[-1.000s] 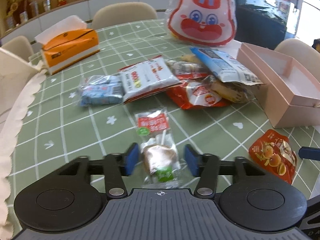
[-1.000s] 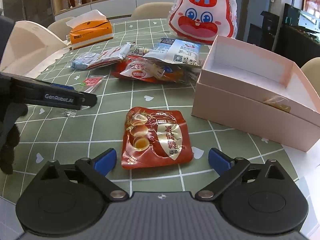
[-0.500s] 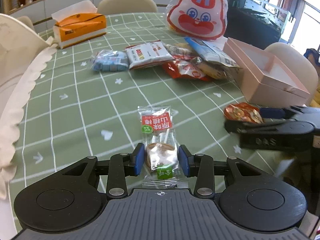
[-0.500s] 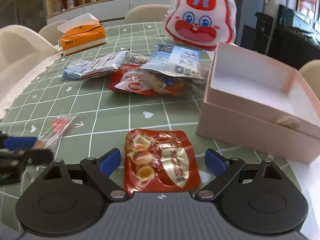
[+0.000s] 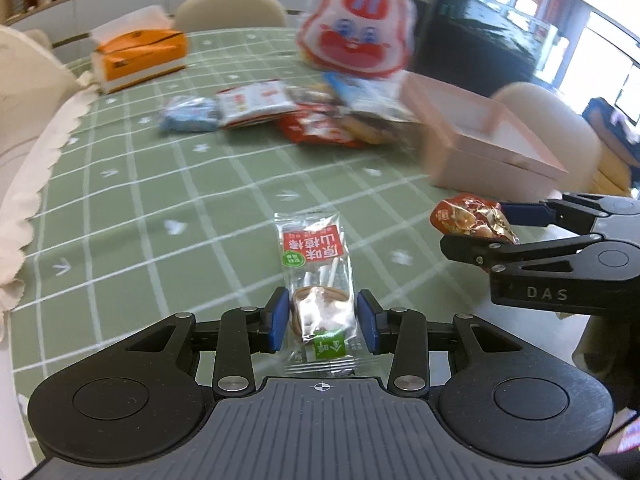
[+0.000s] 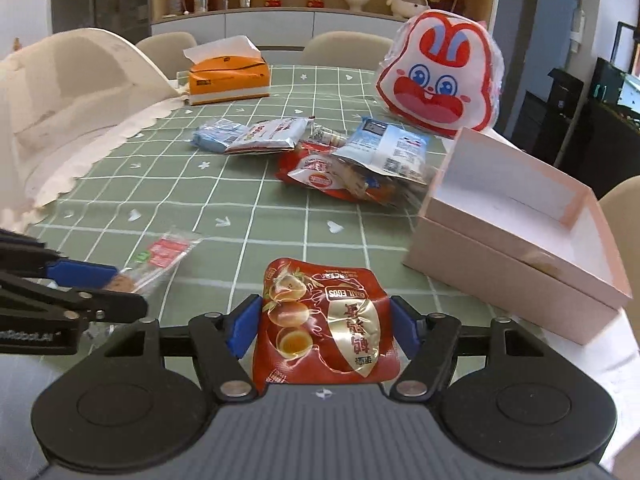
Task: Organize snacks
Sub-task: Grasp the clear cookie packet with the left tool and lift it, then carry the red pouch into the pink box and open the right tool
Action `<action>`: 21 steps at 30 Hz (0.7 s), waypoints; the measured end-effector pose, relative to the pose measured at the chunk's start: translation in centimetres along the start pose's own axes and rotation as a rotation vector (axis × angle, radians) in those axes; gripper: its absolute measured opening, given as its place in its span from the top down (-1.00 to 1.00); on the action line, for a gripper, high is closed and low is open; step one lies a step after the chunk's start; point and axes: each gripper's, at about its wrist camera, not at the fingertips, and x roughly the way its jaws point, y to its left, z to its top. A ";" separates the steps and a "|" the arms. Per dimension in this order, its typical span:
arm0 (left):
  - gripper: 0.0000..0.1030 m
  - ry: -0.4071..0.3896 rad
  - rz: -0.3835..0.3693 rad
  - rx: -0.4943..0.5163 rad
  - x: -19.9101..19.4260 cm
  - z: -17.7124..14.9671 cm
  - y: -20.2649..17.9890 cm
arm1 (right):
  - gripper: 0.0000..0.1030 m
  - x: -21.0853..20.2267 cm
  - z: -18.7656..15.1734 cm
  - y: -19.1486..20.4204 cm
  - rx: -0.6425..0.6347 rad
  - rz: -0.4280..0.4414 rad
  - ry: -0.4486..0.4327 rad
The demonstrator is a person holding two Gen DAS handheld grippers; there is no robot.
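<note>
My left gripper (image 5: 322, 326) is shut on a clear hawthorn lollipop packet (image 5: 316, 276) with a red label, held above the green checked tablecloth. My right gripper (image 6: 323, 330) is shut on a red quail-egg pouch (image 6: 324, 328), also lifted. The pouch (image 5: 472, 220) and the right gripper show at the right of the left wrist view. The lollipop packet (image 6: 160, 260) shows at the left of the right wrist view. An open pink box (image 6: 520, 232) stands to the right; it also shows in the left wrist view (image 5: 492, 140).
A pile of snack packets (image 6: 344, 164) lies mid-table, with a blue packet (image 6: 212, 138) to its left. A rabbit-face bag (image 6: 440, 76) stands behind the pile. An orange tissue box (image 6: 228, 76) sits at the far left. Chairs surround the table.
Both grippers closed on their snacks and lifted them off the table. The right gripper went from open around the red pouch to shut on it. The left camera view is shifting.
</note>
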 end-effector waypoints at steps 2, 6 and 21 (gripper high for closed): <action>0.18 -0.006 -0.030 0.027 -0.5 0.6 -1.5 | -0.33 -2.0 -0.1 -1.3 0.011 -0.006 -0.013; 0.18 -0.088 -0.117 0.117 -2.0 4.6 -5.8 | -0.33 -6.8 1.4 -5.6 0.056 -0.082 -0.117; 0.18 -0.161 -0.363 0.168 5.2 19.9 -14.6 | -0.35 -11.8 11.4 -19.7 0.228 -0.360 -0.377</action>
